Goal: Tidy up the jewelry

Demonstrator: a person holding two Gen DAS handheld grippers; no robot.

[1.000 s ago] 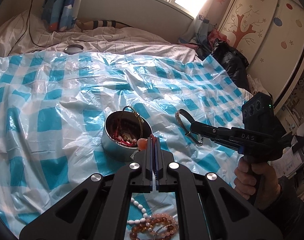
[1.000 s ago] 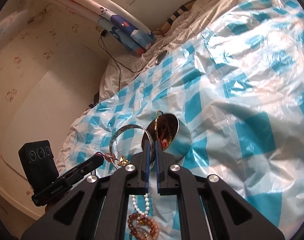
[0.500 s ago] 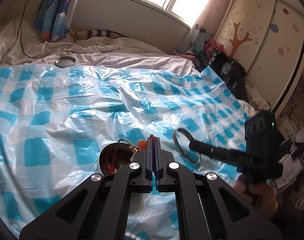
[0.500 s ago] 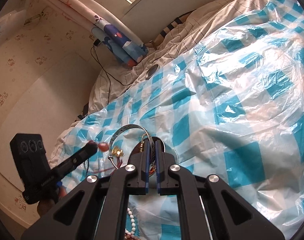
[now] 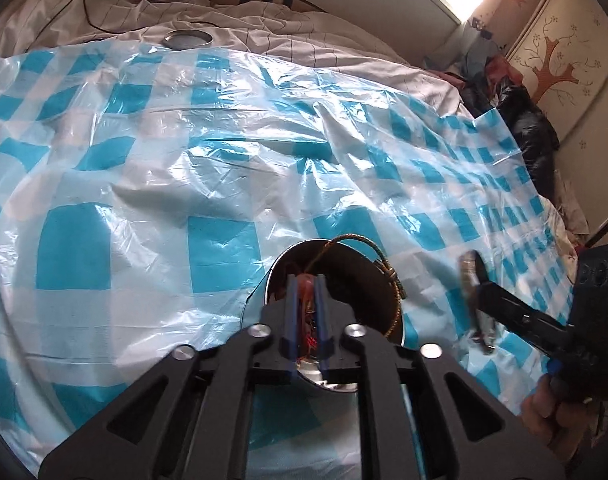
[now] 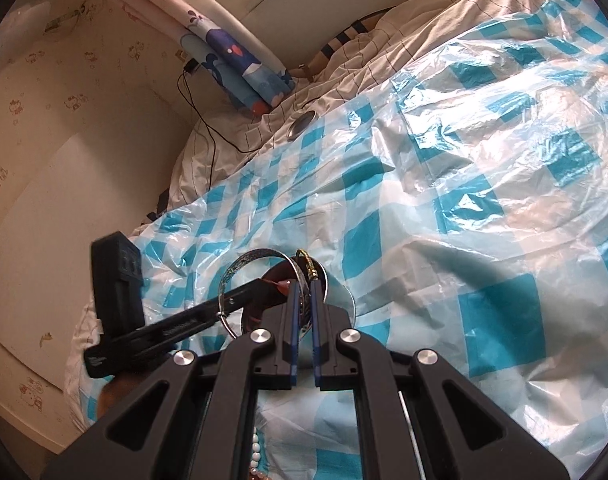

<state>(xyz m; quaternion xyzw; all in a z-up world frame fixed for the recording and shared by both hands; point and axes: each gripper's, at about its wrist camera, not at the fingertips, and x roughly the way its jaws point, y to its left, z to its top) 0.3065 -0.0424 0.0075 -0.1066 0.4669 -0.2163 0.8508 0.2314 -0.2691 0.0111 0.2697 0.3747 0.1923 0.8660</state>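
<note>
A round metal tin [image 5: 397, 322] stands on the blue-checked plastic sheet, with a gold cord bangle [image 5: 383, 262] leaning on its rim. My left gripper [image 5: 305, 280] is over the tin's mouth, shut on a red string piece [image 5: 305, 286]. My right gripper [image 6: 302, 286] is shut on a silver bangle [image 6: 240, 266], held just beside the tin [image 6: 339, 294]. The right gripper also shows in the left wrist view [image 5: 477, 276] with the bangle [image 5: 469, 280], blurred. The left gripper tip [image 6: 282, 286] reaches into the tin.
White and amber beads [image 6: 256, 456] lie below my right gripper. A round metal lid [image 5: 188, 39] lies at the far edge of the sheet. A rolled blue curtain [image 6: 240, 72], a black cable [image 6: 208, 136] and a painted wardrobe [image 5: 559, 64] border the bed.
My left gripper dropped from above the sheet down into the tin's mouth with the red string piece. My right gripper moved the silver bangle closer to the tin's rim.
</note>
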